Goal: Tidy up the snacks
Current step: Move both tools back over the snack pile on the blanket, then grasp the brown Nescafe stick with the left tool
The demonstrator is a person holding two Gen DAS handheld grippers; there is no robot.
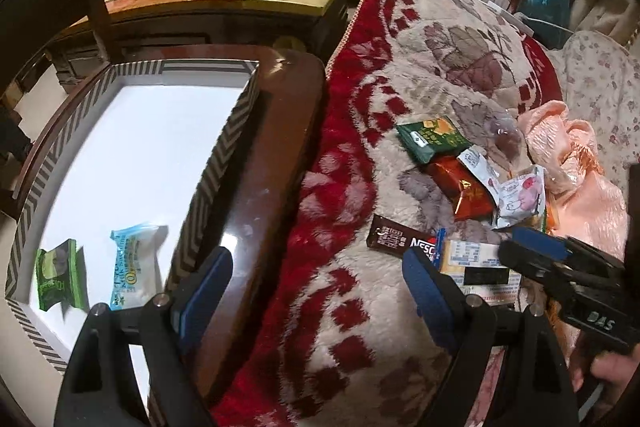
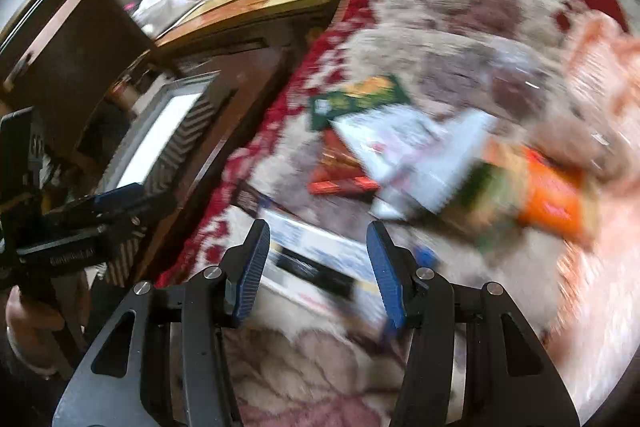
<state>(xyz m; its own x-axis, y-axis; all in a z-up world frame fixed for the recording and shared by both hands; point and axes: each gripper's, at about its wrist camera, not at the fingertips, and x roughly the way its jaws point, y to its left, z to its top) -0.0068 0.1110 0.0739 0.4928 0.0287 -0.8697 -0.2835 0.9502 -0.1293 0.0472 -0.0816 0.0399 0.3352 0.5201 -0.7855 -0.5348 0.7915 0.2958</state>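
Reaching over a blanket (image 1: 360,307) strewn with snack packets (image 1: 472,187), the right gripper (image 2: 318,263) hangs part-open above a flat packet (image 2: 320,259), gripping nothing; the left gripper (image 1: 320,279) gapes empty beside the tray (image 1: 224,147). Next likely: lower, pinch, carry across.

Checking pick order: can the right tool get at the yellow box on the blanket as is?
Probably yes. The right tool is open, empty, with the yellow box just ahead, uncovered on the blanket; blur hides exact clearance.
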